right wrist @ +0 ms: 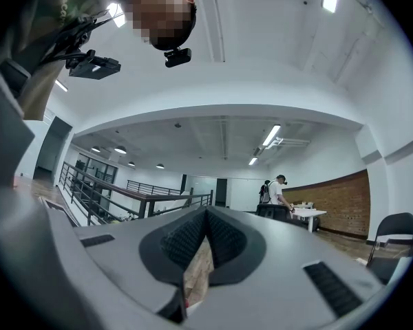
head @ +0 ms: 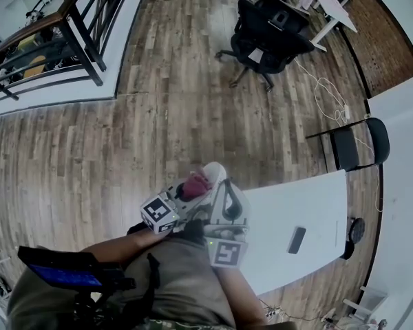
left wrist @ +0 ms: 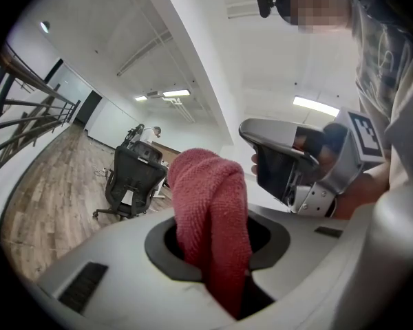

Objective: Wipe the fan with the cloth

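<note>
A red cloth [left wrist: 210, 212] hangs bunched between the jaws of my left gripper [left wrist: 215, 253], which is shut on it. From the head view the cloth [head: 196, 182] shows as a small red wad at the tip of the left gripper [head: 191, 191], held over the wooden floor just left of the white table [head: 316, 205]. My right gripper [head: 219, 174] sits close beside it on the right. In its own view the right gripper [right wrist: 205, 218] has its jaws shut with nothing between them. I cannot make out a fan in any view.
A small black flat object [head: 297, 239] lies on the white table. A black office chair [head: 268, 36] stands far ahead, a black side chair [head: 358, 143] beyond the table's end, and a dark railing [head: 82, 33] at the upper left. Cables [head: 327, 91] trail across the floor.
</note>
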Action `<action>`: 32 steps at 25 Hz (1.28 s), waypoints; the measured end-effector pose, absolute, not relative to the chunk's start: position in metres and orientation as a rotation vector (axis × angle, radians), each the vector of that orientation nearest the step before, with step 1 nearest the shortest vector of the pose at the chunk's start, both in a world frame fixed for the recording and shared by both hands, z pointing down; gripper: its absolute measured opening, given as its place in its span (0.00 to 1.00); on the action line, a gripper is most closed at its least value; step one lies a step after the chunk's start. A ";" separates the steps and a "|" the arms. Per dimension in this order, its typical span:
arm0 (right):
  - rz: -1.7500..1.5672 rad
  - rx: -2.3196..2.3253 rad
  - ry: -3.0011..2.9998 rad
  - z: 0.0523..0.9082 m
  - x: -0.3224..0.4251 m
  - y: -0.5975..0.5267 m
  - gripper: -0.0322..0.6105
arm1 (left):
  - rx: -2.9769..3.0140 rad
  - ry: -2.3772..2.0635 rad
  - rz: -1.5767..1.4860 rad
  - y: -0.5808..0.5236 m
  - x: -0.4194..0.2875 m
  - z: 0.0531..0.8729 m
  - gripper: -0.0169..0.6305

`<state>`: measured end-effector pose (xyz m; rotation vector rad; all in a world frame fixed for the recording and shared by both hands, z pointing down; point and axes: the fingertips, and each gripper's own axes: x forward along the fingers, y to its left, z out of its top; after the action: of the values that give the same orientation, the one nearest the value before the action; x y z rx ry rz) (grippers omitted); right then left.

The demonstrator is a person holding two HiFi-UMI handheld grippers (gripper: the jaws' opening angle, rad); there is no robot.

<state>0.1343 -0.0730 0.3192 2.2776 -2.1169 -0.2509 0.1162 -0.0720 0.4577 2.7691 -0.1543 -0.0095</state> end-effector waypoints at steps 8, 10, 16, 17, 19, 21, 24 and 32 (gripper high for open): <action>-0.209 2.297 -2.106 0.330 0.129 -0.067 0.05 | 2.742 -0.133 -0.035 -0.066 0.101 0.472 0.18; -0.203 2.293 -2.105 0.331 0.126 -0.066 0.05 | 2.734 -0.130 -0.043 -0.065 0.098 0.472 0.19; -0.209 2.287 -2.105 0.331 0.118 -0.062 0.05 | 2.713 -0.127 -0.012 -0.060 0.089 0.484 0.18; -0.209 2.288 -2.104 0.331 0.117 -0.062 0.05 | 2.710 -0.128 -0.009 -0.060 0.087 0.486 0.18; -0.203 2.288 -2.100 0.332 0.116 -0.061 0.05 | 2.710 -0.128 -0.005 -0.061 0.084 0.489 0.19; -0.200 2.285 -2.103 0.332 0.113 -0.061 0.05 | 2.715 -0.124 0.006 -0.061 0.081 0.491 0.20; -0.207 2.282 -2.111 0.330 0.110 -0.062 0.05 | 2.706 -0.124 -0.002 -0.062 0.075 0.496 0.20; -0.203 2.262 -2.125 0.332 0.103 -0.066 0.05 | 2.660 -0.114 0.093 -0.058 0.069 0.513 0.19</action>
<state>0.1027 -0.0656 0.3321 2.2617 -2.1251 -0.2034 0.0692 -0.0579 0.5127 2.6601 -0.1136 0.0928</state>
